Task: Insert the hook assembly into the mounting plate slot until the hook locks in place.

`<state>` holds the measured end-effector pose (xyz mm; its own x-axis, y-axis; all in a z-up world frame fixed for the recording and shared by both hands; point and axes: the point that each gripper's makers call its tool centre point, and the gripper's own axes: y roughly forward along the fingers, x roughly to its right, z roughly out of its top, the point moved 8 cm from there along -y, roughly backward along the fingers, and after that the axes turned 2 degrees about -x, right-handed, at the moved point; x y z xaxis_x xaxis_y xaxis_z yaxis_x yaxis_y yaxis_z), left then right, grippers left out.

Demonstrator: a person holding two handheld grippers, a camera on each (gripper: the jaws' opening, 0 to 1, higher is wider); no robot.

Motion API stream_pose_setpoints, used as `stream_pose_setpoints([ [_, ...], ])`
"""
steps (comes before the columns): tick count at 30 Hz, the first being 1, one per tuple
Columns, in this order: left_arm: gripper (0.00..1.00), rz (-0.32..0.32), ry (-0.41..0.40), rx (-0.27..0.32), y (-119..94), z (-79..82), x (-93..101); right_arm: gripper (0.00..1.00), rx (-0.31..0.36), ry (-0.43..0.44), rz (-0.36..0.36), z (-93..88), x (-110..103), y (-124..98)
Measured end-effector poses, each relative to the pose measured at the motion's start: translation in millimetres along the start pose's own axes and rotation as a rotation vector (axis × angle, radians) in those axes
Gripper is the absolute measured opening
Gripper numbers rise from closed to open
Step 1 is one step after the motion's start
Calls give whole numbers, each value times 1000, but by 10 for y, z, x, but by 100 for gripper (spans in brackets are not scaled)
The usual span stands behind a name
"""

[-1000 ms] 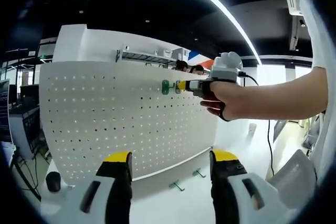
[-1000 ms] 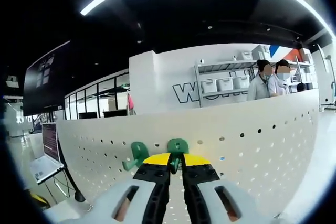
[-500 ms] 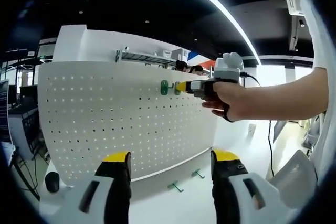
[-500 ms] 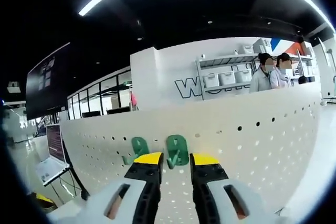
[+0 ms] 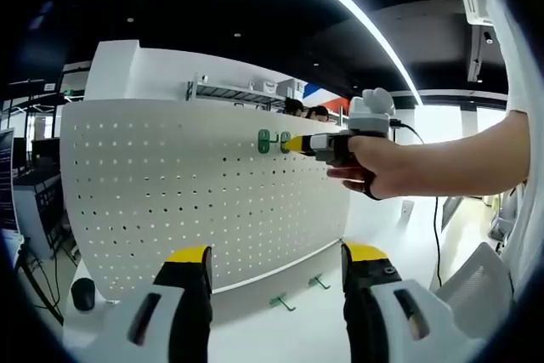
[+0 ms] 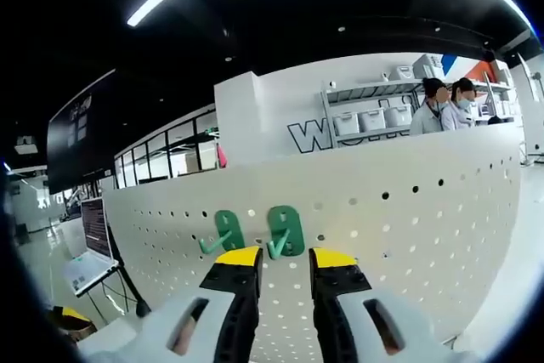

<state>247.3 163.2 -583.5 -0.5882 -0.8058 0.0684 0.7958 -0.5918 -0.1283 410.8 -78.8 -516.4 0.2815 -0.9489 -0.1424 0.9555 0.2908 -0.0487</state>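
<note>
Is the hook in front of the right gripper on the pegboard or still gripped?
On the board. The green hook sits flat against the pegboard beside a second hook; the right gripper is open below it, jaws apart.

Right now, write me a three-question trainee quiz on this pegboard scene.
1. True or false: the right tool is shut on a green hook.
2. How many green hooks hang on the pegboard in the right gripper view? A) one B) two C) four
3. Fill in: in the left gripper view, loose hooks lie on the ____ in front of the pegboard, beyond the left tool.

Key
1. False: its jaws stand apart just below the right hook, holding nothing.
2. B: the right hook and the left hook.
3. Table.
</note>
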Motion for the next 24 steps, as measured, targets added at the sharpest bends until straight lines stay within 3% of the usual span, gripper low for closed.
stream_pose_setpoints([
  [12, 63, -2, -9, -3, 17, -20, 13, 22, -25, -93, 128, -14, 23, -120],
  [24, 63, -14, -5, -2, 53, -14, 37, 23, -29, -114, 174, -54, 48, -202],
])
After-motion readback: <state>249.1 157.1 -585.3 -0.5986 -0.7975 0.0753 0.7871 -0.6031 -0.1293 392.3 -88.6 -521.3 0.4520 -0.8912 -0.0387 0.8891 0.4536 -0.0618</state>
